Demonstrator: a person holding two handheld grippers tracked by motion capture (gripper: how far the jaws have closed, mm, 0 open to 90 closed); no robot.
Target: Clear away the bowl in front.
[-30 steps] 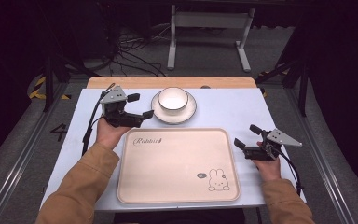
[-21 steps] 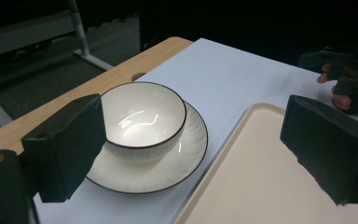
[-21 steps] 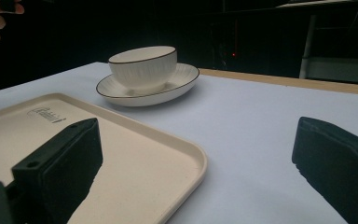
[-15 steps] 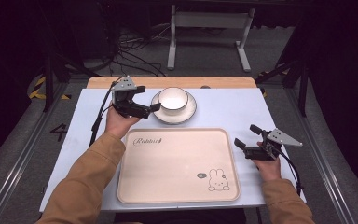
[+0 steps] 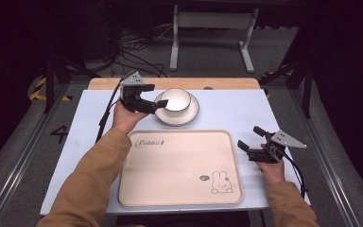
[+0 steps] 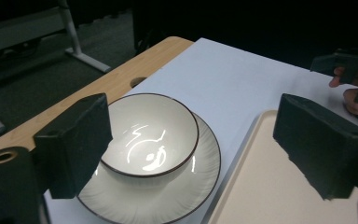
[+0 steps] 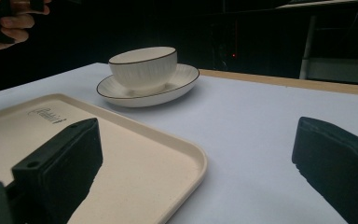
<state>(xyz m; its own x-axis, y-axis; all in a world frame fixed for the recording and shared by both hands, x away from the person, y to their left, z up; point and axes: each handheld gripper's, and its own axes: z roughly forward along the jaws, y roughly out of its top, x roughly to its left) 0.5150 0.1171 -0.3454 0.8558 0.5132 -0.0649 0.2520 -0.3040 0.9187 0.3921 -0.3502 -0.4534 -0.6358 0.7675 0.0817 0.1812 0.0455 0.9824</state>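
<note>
1. We saw the left gripper (image 5: 157, 103) at the bowl (image 5: 175, 99), w/ its jaws apart & gripping nothing. In the left gripper view 1 jaw stood over the bowl's near rim and the other was well off to the side, over the tray (image 6: 265, 186).
2. We took the bowl as our landmark: white w/ a dark rim line, upright, sitting in the middle of a white saucer (image 5: 190, 115) w/ the same dark edge.
3. Bowl & saucer sat on the white table (image 5: 227, 106), towards its far edge, w/ a wooden strip (image 5: 113, 83) just behind them.
4. Just nearer to us than the bowl lay the beige tray, flat on the table. We couldn't tell if saucer & tray edge touched. The tray carried small script at the corner closest to the bowl and a rabbit drawing (image 5: 221, 181) at the corner farthest from it.
5. We saw the right gripper (image 5: 249, 142) well apart from the bowl, beside the tray's far-from-bowl long side, low over the table. Its 2 jaws were spread wide, empty.
6. In the right gripper view the bowl (image 7: 143, 67) stood beyond the tray's corner, w/ the left hand (image 7: 7, 23) up at the top corner of that view.
</note>
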